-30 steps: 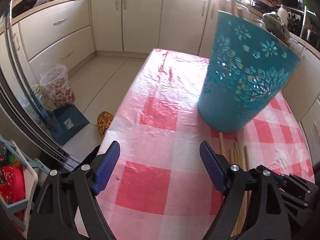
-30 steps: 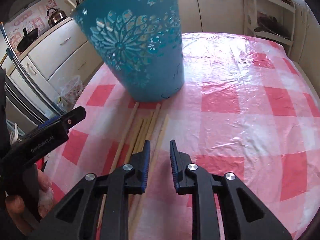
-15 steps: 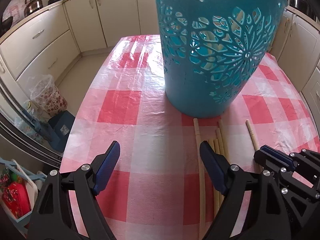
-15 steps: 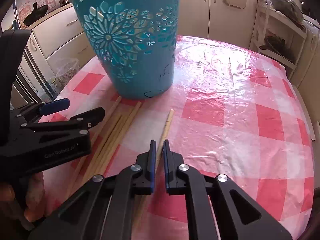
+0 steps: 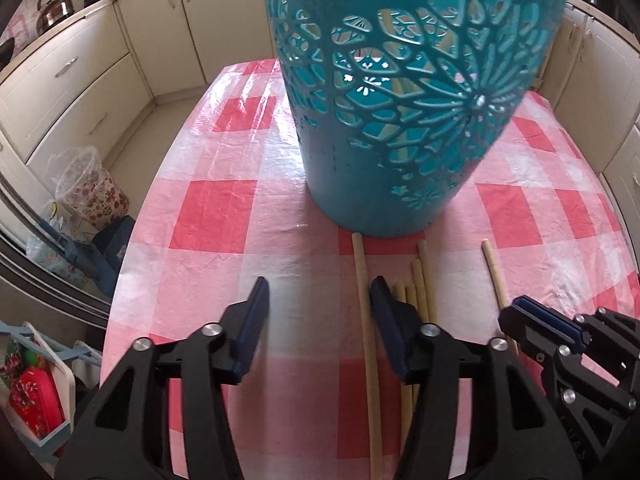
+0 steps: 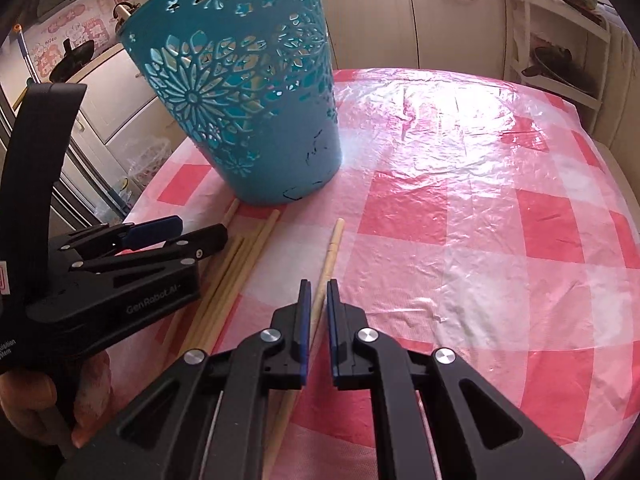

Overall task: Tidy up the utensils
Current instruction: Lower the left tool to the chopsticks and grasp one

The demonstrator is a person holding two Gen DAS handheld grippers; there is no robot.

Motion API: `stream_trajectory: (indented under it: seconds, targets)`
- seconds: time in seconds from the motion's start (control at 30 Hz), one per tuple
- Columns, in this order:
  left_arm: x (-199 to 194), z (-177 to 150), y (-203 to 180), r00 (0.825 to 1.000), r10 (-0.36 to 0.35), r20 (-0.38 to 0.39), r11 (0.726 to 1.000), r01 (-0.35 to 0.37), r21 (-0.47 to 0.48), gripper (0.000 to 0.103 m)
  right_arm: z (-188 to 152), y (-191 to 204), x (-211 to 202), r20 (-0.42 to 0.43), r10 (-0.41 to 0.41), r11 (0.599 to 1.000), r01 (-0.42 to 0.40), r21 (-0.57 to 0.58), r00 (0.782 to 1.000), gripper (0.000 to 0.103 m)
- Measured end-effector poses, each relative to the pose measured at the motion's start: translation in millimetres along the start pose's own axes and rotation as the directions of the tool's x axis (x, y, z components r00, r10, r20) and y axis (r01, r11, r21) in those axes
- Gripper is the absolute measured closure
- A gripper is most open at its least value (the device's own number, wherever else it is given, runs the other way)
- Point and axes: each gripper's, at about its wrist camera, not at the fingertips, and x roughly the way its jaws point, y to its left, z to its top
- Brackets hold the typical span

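Chopsticks (image 5: 420,276) lie in a bunch on the table, just in front of the blue basket (image 5: 400,100). One long chopstick (image 5: 366,320) lies at the left of the bunch. One single chopstick (image 6: 330,248) lies apart on the right side.

A second ago the basket sat off to the right in the left camera. Now it fills the middle of that view and looks much closer. The left gripper (image 5: 318,328) was spread wide then. Its jaws have just been closing, and now they are half open with only tablecloth between them. The long chopstick lies just inside its right finger, not pinched. The right gripper (image 6: 318,300) had a wider gap then. Now its jaws are squeezed onto the single chopstick, which runs up between them.

The basket stands upright, with flower-shaped holes cut in its wall. Pale sticks show through the holes, standing inside it.

The tablecloth (image 6: 480,220) has pink and white squares under shiny, crinkly plastic. Cream cupboards (image 5: 80,92) go around the room. A kettle (image 5: 54,8) sits on the counter. A flowery bin (image 5: 90,190) stands on the floor by the table.
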Motion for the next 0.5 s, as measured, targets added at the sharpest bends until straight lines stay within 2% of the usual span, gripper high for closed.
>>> stream_trajectory:
  seconds: [0.07, 0.13, 0.2, 0.27, 0.5]
  targets:
    - [1.9, 3.3, -1.0, 1.0, -0.002, -0.006, 1.0, 0.002, 0.002, 0.049, -0.3, -1.5, -1.3, 0.0, 0.004, 1.0, -0.004, 0.0, 1.0, 0.094]
    - [0.3, 2.7, -4.0, 1.0, -0.009, -0.005, 1.0, 0.009, 0.019, 0.057, -0.3, -3.0, -3.0, 0.001, 0.015, 1.0, -0.015, 0.002, 1.0, 0.091]
    - [-3.3, 0.9, -10.2, 1.0, -0.028, -0.002, 0.999, 0.028, 0.039, 0.083, -0.6, -2.8, -3.6, 0.003, 0.027, 1.0, -0.027, -0.003, 1.0, 0.087]
    - [-5.8, -2.4, -16.3, 1.0, -0.026, -0.004, 0.998, 0.027, 0.06, 0.097, -1.2, -1.4, -4.7, 0.004, 0.03, 0.999, -0.03, -0.016, 1.0, 0.082]
    - [-27.6, -19.9, -18.1, 0.999, -0.032, 0.007, 0.997, 0.031, 0.077, 0.098, -2.3, -1.2, -5.2, 0.007, 0.043, 0.999, -0.043, -0.017, 0.999, 0.079]
